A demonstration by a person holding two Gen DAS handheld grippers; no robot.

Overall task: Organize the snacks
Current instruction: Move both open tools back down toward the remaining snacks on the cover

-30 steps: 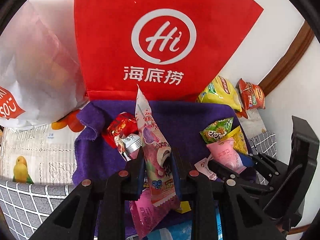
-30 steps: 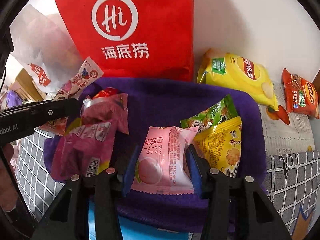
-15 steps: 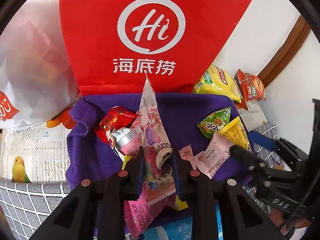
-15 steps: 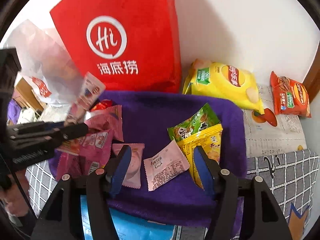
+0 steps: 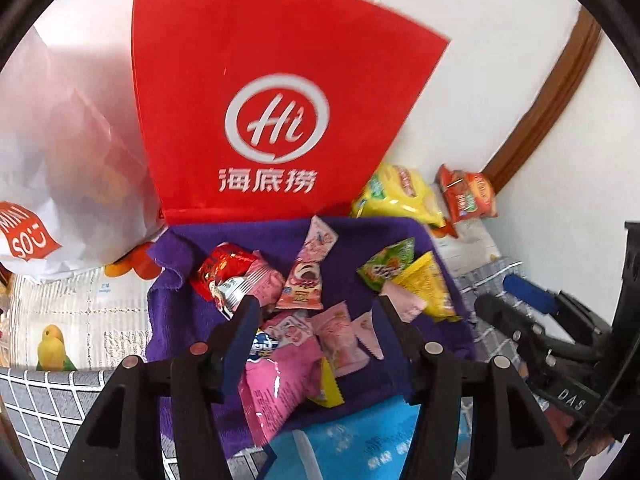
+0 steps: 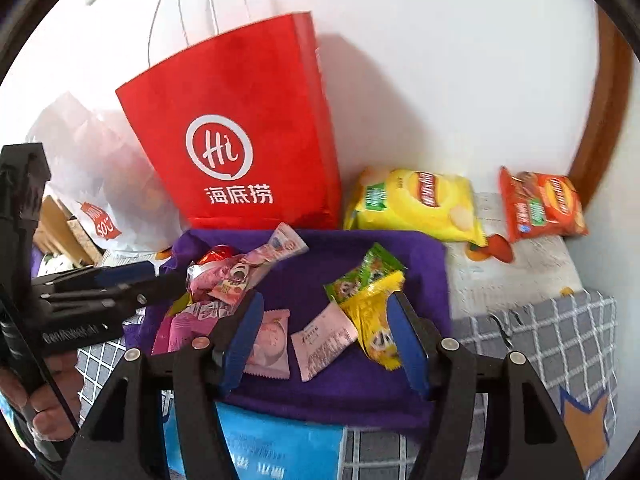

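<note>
Snack packets lie on a purple cloth [image 5: 360,240] in front of a red paper bag [image 5: 272,120]. My left gripper [image 5: 318,312] hovers above the left pile with its jaws opening and nothing between them. The long pink packet [image 5: 308,276] lies loose on the pile beyond its tips. My right gripper [image 6: 325,304] is open over the cloth [image 6: 340,248], holding nothing. Below it lie a pink peach packet [image 6: 272,336] and a small pink sachet [image 6: 322,340], with green [image 6: 364,276] and yellow [image 6: 376,320] packets to the right.
A yellow chips bag [image 6: 416,200] and an orange chips bag [image 6: 540,208] lie at the back right by the wall. A white plastic bag [image 5: 60,160] stands left of the red bag. A blue packet [image 6: 272,440] lies at the cloth's near edge.
The left gripper opened and the long pink packet dropped onto the pile. The right gripper let go of the pink peach packet. Both grippers rose and drew back from the cloth.
</note>
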